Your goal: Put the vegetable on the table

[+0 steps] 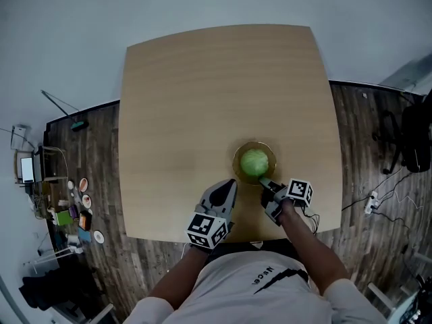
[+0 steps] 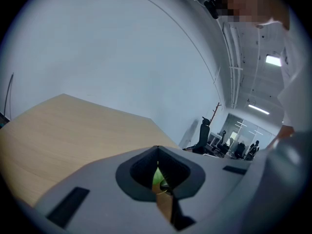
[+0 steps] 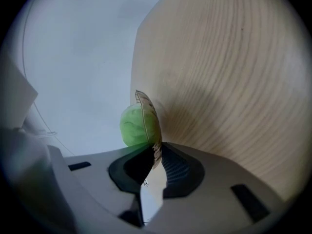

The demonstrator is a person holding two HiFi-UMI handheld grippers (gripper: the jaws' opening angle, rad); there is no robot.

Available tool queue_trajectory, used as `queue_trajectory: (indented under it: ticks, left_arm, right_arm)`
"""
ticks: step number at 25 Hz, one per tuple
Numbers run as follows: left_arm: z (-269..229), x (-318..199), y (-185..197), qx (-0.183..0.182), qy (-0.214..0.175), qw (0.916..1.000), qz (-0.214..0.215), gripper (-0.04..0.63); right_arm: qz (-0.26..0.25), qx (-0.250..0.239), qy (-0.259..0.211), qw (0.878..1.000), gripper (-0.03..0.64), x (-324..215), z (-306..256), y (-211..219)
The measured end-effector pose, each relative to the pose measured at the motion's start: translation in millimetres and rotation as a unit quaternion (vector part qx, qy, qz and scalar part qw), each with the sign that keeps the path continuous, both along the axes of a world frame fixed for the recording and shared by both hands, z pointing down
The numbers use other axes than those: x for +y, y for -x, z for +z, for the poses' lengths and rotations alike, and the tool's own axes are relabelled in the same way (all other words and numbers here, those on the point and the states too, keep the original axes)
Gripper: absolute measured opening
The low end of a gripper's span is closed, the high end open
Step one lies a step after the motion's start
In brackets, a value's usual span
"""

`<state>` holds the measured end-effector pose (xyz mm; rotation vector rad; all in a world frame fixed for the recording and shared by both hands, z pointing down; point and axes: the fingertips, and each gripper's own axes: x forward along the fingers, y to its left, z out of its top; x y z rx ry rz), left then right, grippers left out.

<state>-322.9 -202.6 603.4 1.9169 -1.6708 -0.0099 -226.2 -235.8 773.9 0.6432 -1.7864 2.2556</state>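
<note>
At the surface's (image 1: 202,100) near edge, right gripper (image 1: 264,183) pinches the plate (image 1: 236,158) steady; left gripper (image 1: 231,184), jaws together, should open for the cabbage (image 1: 254,161).

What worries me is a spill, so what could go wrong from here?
The right gripper pinches only the thin rim of the plate, so it may tip or slip if lifted. The round green vegetable lies unheld on it and could roll off, perhaps past the near edge of the table.
</note>
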Motion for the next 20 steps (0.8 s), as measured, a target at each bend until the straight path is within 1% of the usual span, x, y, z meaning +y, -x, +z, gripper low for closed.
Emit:
queue_trajectory:
  ticks: [6, 15, 17, 20]
  left_arm:
    - [8, 1, 18, 0.001, 0.007, 0.9999, -0.008, 0.012]
    - [20, 2, 44, 0.012, 0.018, 0.9993, -0.031, 0.012]
    - [21, 3, 47, 0.013, 0.019, 0.9992, -0.034, 0.012]
    - [20, 5, 48, 0.014, 0.019, 0.9991, -0.035, 0.012]
  right_arm:
    - [0.012, 0.012, 0.008, 1.0, 0.051, -19, 13, 13]
    - [0.048, 0.005, 0.025, 0.999, 0.051, -51, 16, 49]
    - [0.047, 0.006, 0.027, 0.999, 0.051, -56, 19, 56]
    - [0.031, 0.02, 0.022, 0.999, 0.051, -60, 24, 61]
